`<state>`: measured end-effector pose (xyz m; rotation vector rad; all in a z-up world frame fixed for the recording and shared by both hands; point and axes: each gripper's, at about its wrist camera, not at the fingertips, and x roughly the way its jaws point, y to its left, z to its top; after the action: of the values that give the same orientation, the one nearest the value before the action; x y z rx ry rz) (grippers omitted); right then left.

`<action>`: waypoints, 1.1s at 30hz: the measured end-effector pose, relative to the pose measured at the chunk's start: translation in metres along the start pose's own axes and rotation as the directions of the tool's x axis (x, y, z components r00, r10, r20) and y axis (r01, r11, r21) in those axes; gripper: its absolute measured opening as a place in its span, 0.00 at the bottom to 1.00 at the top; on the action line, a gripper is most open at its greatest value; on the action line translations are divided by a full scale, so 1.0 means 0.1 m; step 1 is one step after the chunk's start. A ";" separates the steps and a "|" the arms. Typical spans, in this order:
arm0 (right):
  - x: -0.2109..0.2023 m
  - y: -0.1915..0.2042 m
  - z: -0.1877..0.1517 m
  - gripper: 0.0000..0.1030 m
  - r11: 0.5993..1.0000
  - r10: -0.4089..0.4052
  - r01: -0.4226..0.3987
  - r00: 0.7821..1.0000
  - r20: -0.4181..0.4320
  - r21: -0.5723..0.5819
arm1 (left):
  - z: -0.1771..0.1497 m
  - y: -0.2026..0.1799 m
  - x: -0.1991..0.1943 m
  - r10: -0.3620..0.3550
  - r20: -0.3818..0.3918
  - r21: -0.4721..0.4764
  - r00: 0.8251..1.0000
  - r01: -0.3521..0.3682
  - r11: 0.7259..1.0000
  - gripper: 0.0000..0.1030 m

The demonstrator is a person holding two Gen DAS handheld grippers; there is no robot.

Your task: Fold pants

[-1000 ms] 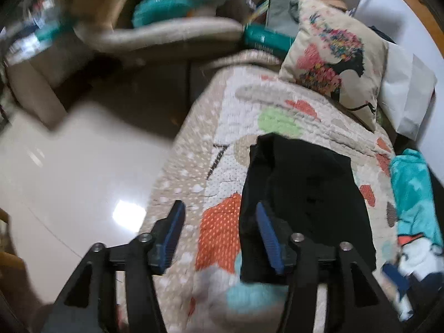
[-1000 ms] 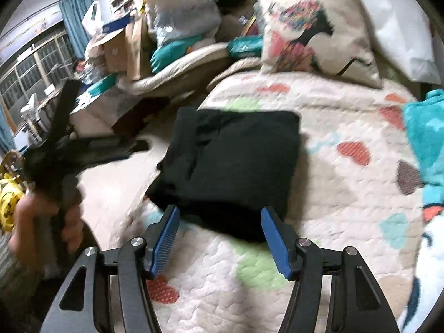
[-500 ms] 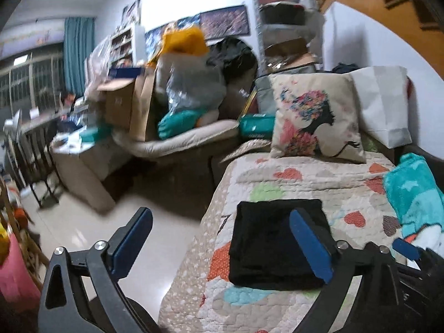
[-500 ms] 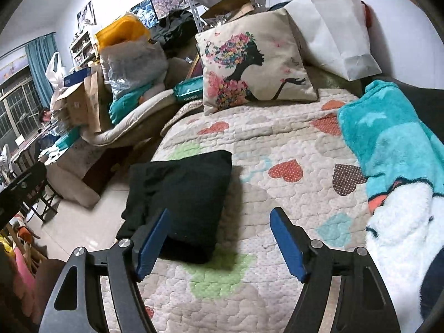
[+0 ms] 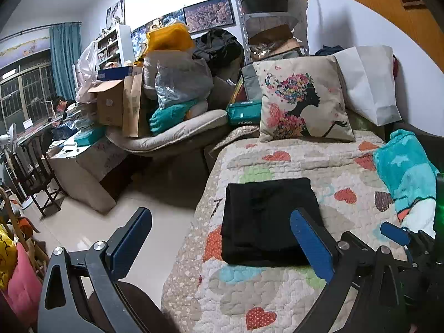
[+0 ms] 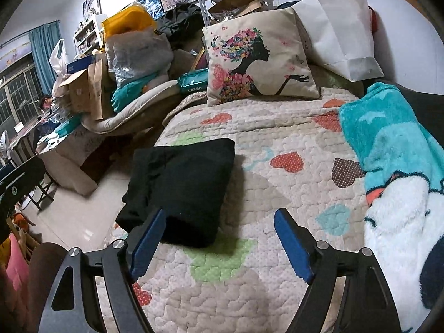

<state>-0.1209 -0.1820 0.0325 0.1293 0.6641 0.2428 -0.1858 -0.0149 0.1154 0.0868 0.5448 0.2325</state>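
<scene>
1. The pants [image 5: 270, 219] lie folded in a compact black rectangle on the quilt [image 5: 291, 163], near the bed's left edge and apart from the pillow [image 5: 304, 105] at the head.
2. The left gripper [image 5: 222, 238] stands wide open with nothing between its jaws; it hangs over the bed's edge, one finger over the floor [image 5: 155, 216] and the other in front of the pants' near right corner.
3. The right gripper [image 6: 219, 240] is open too, its jaws having just been spreading, and nothing sits between them. Whether its left finger touches the bundle's near corner or only crosses in front of it, I cannot tell.
4. Handling, as I judge it: soft, light cloth in several layers, limp and not fragile. Lifted by one layer, the stack would likely unfold.
5. Best hold: pinch through all layers at a thick folded edge, one gripper at each near corner, or slide under the whole bundle.
6. Judged from how neat the bundle lies, the fold looks done or nearly so.
7. Edges: the bundle's left side sits close to the drop to the floor, so a push that way could tip it off.
8. Open room: bare quilt lies to the right, up to the teal blanket [image 6: 388, 144], and ahead toward the pillow.
</scene>
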 end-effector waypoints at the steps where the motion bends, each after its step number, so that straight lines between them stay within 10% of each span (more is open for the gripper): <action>1: 0.01 0.01 -0.01 0.82 1.000 -0.003 0.003 1.000 -0.003 -0.004 | -0.01 0.00 0.02 -0.006 -0.011 -0.002 1.000 0.006 1.000 0.97; 33: 0.10 0.10 -0.09 0.84 0.998 -0.031 0.028 0.999 -0.039 -0.059 | -0.18 0.05 0.27 -0.073 -0.123 -0.056 0.990 0.067 0.996 0.97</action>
<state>-0.1202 -0.1689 0.0216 0.0585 0.6975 0.2367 -0.1739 -0.0030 0.0871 0.0029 0.6654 0.1839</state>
